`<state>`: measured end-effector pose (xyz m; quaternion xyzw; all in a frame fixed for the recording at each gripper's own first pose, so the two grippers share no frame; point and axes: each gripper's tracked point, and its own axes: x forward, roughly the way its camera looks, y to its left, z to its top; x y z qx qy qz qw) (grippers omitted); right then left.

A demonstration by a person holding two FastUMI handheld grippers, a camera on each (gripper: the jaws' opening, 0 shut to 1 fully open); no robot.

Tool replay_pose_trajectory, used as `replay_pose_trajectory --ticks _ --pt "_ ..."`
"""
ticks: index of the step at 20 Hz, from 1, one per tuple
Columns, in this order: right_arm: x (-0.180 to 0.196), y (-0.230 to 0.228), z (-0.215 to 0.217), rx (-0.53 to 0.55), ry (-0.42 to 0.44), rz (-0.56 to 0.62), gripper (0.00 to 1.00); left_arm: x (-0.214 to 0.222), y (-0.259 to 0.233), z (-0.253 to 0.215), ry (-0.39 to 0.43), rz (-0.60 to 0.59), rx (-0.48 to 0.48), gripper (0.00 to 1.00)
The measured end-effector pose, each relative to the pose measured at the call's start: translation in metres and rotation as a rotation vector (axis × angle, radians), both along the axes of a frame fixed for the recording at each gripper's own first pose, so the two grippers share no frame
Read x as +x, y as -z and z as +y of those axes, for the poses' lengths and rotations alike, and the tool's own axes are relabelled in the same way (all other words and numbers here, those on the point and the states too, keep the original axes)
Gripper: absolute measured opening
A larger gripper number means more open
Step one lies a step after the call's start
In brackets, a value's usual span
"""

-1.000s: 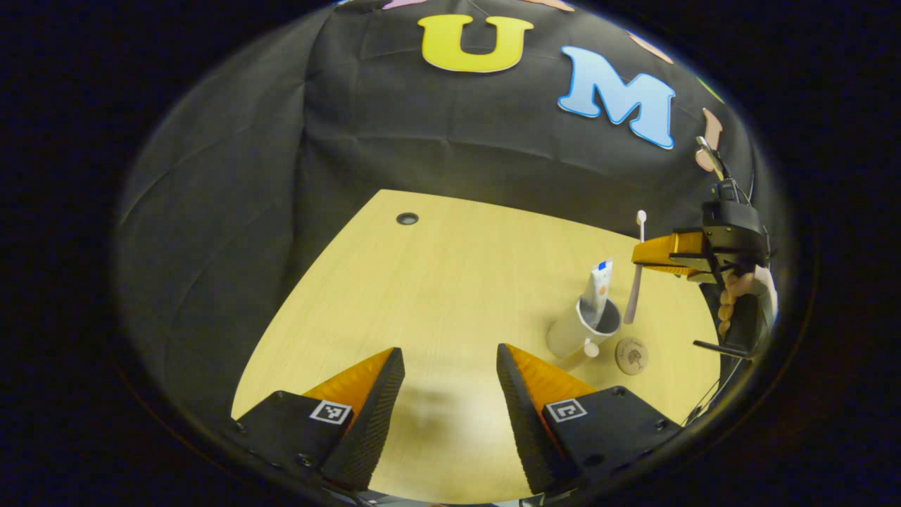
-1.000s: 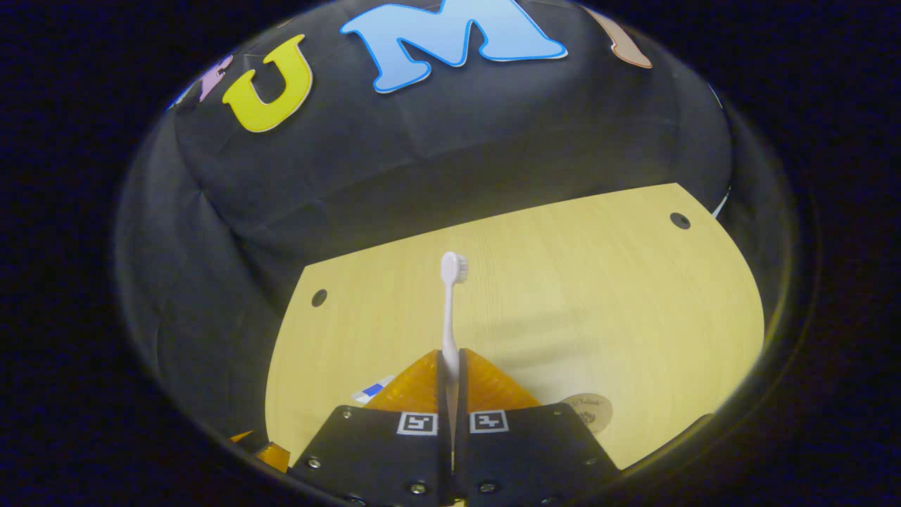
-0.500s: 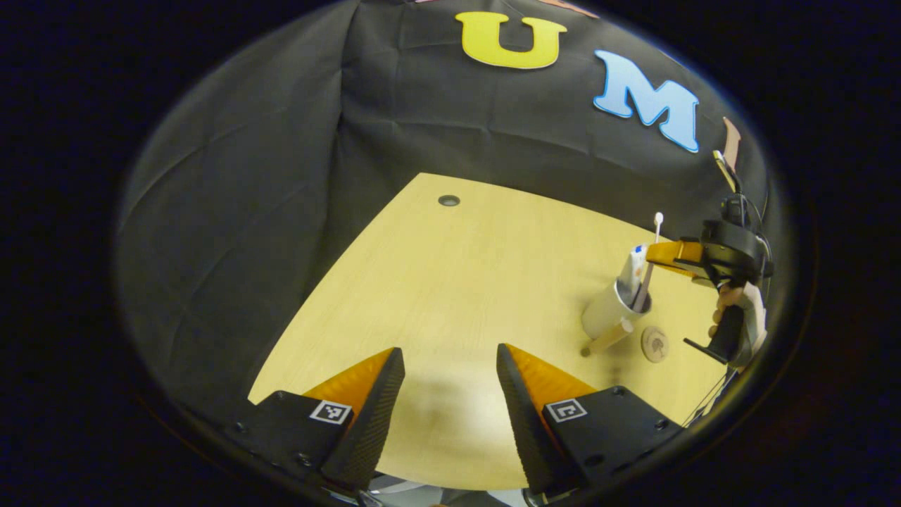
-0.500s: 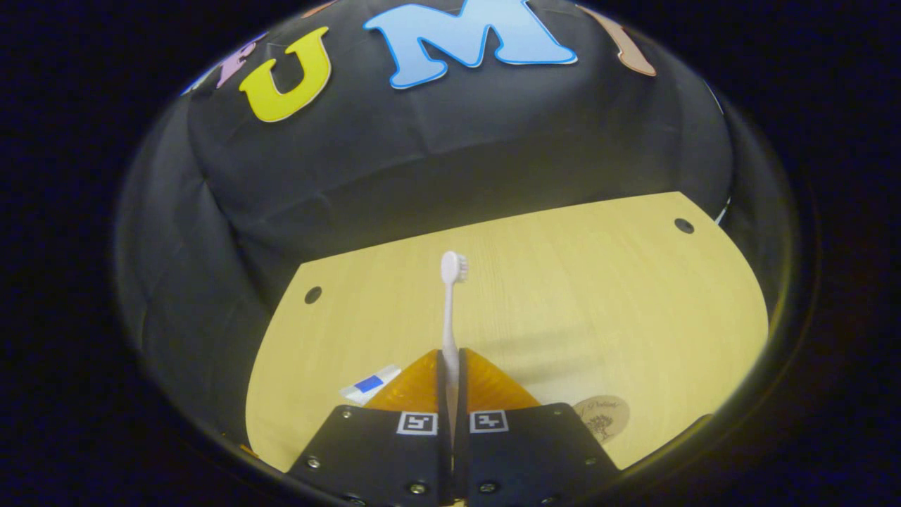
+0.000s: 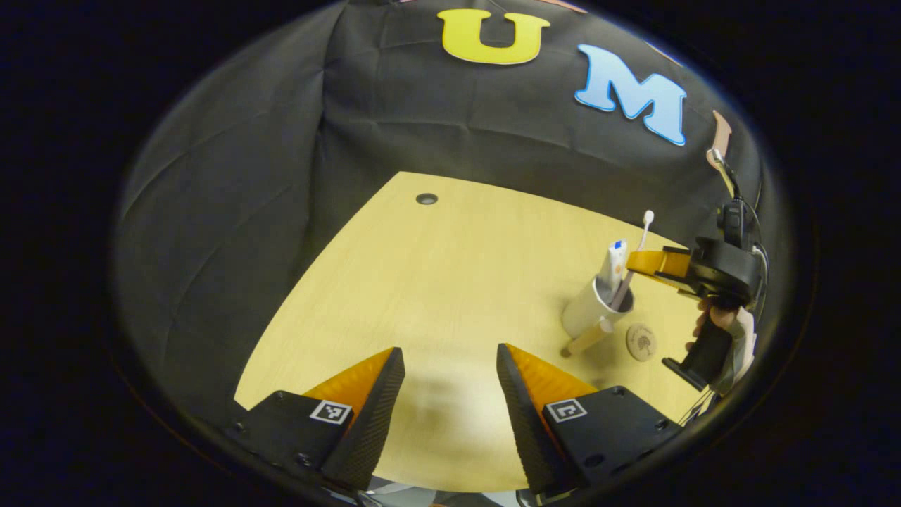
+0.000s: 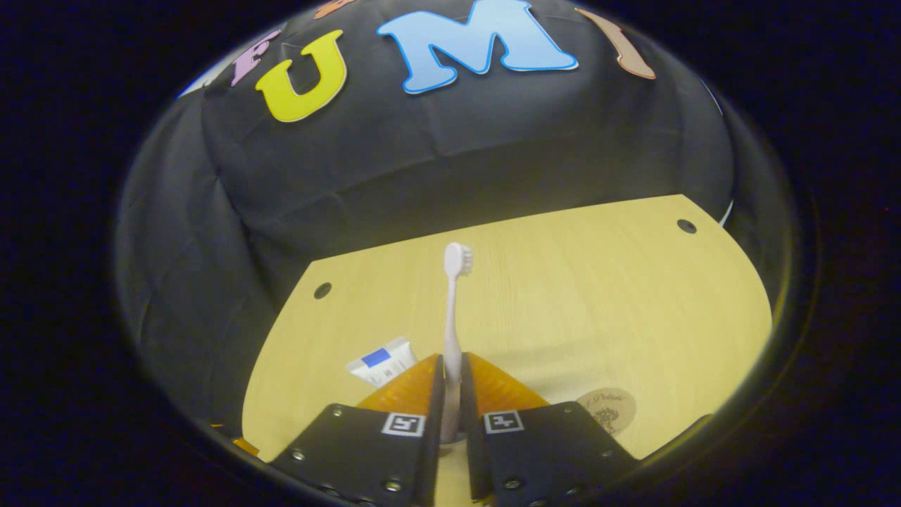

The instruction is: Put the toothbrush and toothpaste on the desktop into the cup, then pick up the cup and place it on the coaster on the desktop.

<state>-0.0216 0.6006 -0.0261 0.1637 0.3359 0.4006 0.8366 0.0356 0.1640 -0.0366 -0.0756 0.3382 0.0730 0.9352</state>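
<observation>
Right gripper (image 6: 450,373): clenched on the toothbrush (image 6: 454,310), its lower end inside the cup (image 5: 591,310).
Left gripper (image 5: 445,394): released, idle.
Toothpaste (image 5: 612,264): in cup.
Coaster (image 5: 640,342): at cup's 3 o'clock.
Advice: release gently, withdraw straight.

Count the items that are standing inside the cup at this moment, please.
2. The toothpaste stands in the cup at its far side. The toothbrush leans in beside it, bristles up, between the right claw fingers. The cup's bottom is hidden.
</observation>
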Motion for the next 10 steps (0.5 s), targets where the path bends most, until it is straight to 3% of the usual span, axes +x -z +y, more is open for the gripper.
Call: replay_pose_trajectory --ticks 2,3,10 --pt "-0.008 0.004 -0.006 0.006 -0.012 0.018 0.64 0.006 -0.003 -0.010 0.013 -0.003 -0.003 0.85" --pt "-0.005 0.009 -0.006 0.003 -0.008 0.021 0.78 0.010 -0.003 -0.014 0.019 -0.003 -0.003 0.85" --pt "-0.005 0.017 -0.026 0.011 0.012 0.034 0.83 0.022 0.001 -0.037 0.057 0.002 -0.005 0.83"
